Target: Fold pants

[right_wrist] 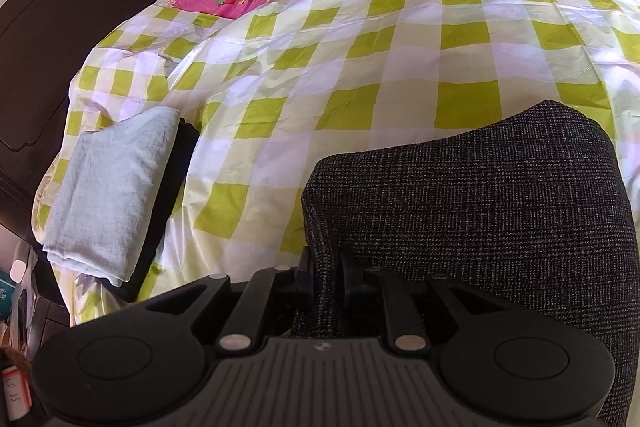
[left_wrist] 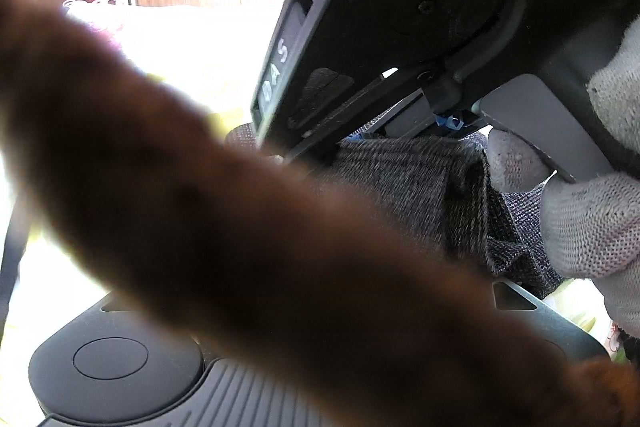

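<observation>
The dark grey tweed pants (right_wrist: 480, 207) lie folded on the bed at the lower right of the right wrist view. My right gripper (right_wrist: 326, 275) is shut on their near left edge, a ridge of cloth pinched between its pads. In the left wrist view the same pants (left_wrist: 400, 179) show at centre, with the right gripper (left_wrist: 304, 151) seen from the side above them, held by a gloved hand (left_wrist: 592, 219). A blurred brown shape (left_wrist: 240, 227) close to the lens crosses that view and hides my left gripper's fingers; only its base (left_wrist: 116, 367) shows.
The bed carries a green-and-white checked sheet (right_wrist: 400, 47) with pink cartoon prints at the far end. A folded pale cloth (right_wrist: 108, 187) rests on a dark item at the bed's left edge. Dark wooden furniture (right_wrist: 60, 7) stands to the left.
</observation>
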`<state>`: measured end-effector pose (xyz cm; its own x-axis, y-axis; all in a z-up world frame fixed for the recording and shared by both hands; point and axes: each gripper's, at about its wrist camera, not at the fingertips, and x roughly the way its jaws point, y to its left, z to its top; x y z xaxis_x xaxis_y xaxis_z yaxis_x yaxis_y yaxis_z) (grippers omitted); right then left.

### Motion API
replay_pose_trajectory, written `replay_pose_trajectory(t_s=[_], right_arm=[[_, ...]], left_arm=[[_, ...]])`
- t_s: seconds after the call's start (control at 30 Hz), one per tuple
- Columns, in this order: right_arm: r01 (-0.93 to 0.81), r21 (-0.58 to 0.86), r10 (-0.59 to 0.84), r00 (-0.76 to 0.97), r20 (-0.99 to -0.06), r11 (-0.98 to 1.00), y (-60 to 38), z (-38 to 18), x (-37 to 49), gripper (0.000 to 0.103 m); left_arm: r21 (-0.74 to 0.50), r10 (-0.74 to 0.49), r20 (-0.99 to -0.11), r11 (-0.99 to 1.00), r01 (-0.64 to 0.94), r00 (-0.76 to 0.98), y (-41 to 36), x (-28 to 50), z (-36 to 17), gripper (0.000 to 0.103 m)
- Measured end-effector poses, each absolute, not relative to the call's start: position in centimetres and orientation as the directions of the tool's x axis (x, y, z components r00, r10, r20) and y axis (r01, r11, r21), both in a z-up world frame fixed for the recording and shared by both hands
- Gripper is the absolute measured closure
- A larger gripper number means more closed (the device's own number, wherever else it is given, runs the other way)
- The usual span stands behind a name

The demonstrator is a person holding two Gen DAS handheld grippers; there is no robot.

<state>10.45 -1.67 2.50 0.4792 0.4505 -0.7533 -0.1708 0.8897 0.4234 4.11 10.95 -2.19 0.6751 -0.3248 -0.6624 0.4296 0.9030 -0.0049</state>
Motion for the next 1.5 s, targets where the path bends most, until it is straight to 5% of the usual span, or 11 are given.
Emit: replay_pose_trajectory(t_s=[0.13,1.1,1.5], right_arm=[[-0.185,0.44,0.472,0.471,-0.745,0.879,-1.6,2.5,10.4,0.063],[-0.195,0.5,0.529,0.463,-0.711,0.843,-2.2,2.2,9.4,0.06],[-0.178,0.645,0.658,0.371,-0.655,0.743,-3.4,0.9,8.7,0.06]], left_arm=[[0.012,-0.313,-0.663,0.904,0.428,0.68,10.5,4.1,-2.1,0.039],[0.072,-0.275,-0.672,0.9,0.429,0.688,8.8,2.9,-1.8,0.038],[0.125,-0.227,-0.672,0.904,0.41,0.705,8.7,1.2,-1.3,0.036]])
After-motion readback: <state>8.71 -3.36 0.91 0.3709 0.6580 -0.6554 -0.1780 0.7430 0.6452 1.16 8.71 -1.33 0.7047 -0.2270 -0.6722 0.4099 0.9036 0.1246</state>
